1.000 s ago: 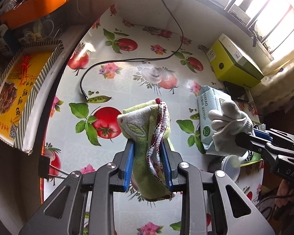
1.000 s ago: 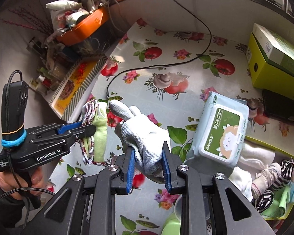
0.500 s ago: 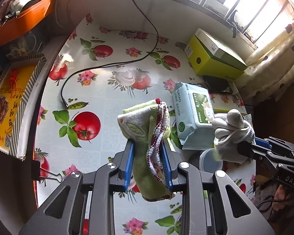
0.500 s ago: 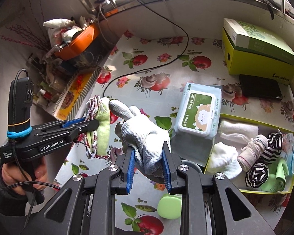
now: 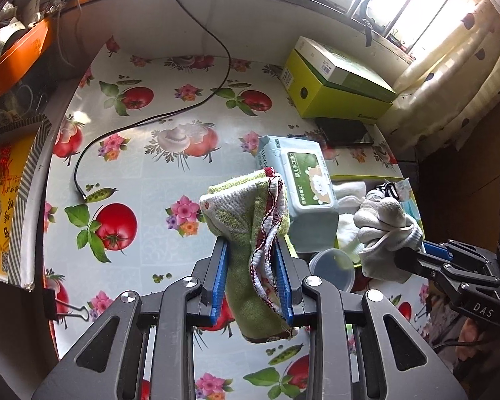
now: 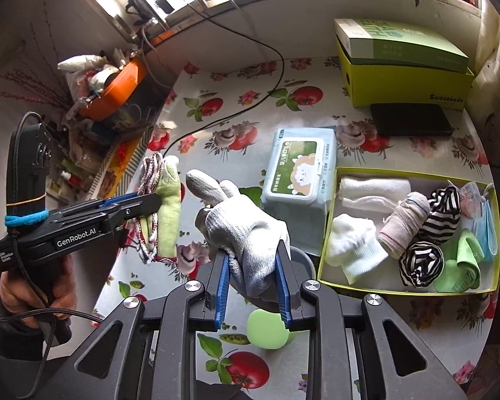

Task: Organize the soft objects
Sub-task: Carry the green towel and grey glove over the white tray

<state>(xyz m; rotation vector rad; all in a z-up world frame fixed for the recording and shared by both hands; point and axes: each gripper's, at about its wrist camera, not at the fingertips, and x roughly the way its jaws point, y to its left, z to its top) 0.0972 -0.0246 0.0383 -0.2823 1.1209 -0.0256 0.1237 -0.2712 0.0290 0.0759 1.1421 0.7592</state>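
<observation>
Above a tomato-print table (image 5: 156, 153), the left gripper (image 5: 251, 273) clamps a folded green towel (image 5: 246, 233), while the right gripper (image 6: 251, 283) pinches a grey glove (image 6: 246, 233); both are held clear of the tabletop. Right of the glove, beside a wipes pack (image 6: 300, 173), a yellow tray (image 6: 326, 233) holds rolled socks (image 6: 406, 226) and cloths. A person's hand (image 6: 26, 286) grips the left handle.
</observation>
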